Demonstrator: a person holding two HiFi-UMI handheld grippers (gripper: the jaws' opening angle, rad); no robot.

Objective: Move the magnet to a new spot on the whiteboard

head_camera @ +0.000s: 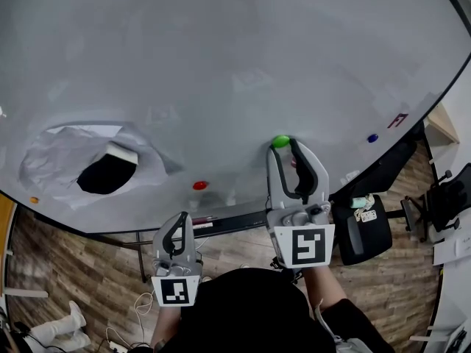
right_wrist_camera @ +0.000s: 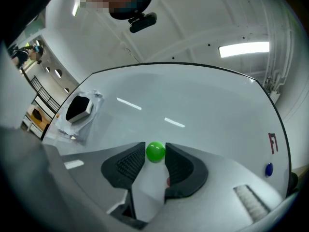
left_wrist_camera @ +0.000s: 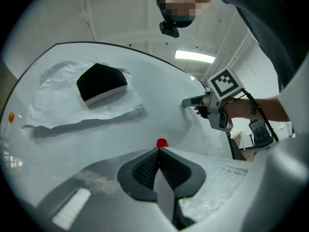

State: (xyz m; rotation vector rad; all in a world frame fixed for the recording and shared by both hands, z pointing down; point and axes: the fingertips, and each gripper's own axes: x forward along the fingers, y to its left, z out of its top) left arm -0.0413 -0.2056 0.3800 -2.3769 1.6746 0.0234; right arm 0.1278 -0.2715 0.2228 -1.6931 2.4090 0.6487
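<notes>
A small green magnet (head_camera: 280, 141) (right_wrist_camera: 155, 152) sits on the whiteboard (head_camera: 221, 65) at its lower middle. My right gripper (head_camera: 284, 145) (right_wrist_camera: 155, 150) is shut on it, both pads touching its sides. A red magnet (head_camera: 199, 185) (left_wrist_camera: 161, 142) sticks to the board lower left of that. My left gripper (head_camera: 176, 223) (left_wrist_camera: 158, 150) is shut and holds nothing; it hangs below the board's lower edge, its tips pointing at the red magnet from a short way off.
A black eraser (head_camera: 107, 173) (left_wrist_camera: 101, 82) lies on crumpled paper at the board's left. A blue magnet (head_camera: 372, 137) and a red mark (head_camera: 397, 119) are at the right, an orange magnet (head_camera: 34, 199) at far left. A black chair (head_camera: 360, 230) stands below right.
</notes>
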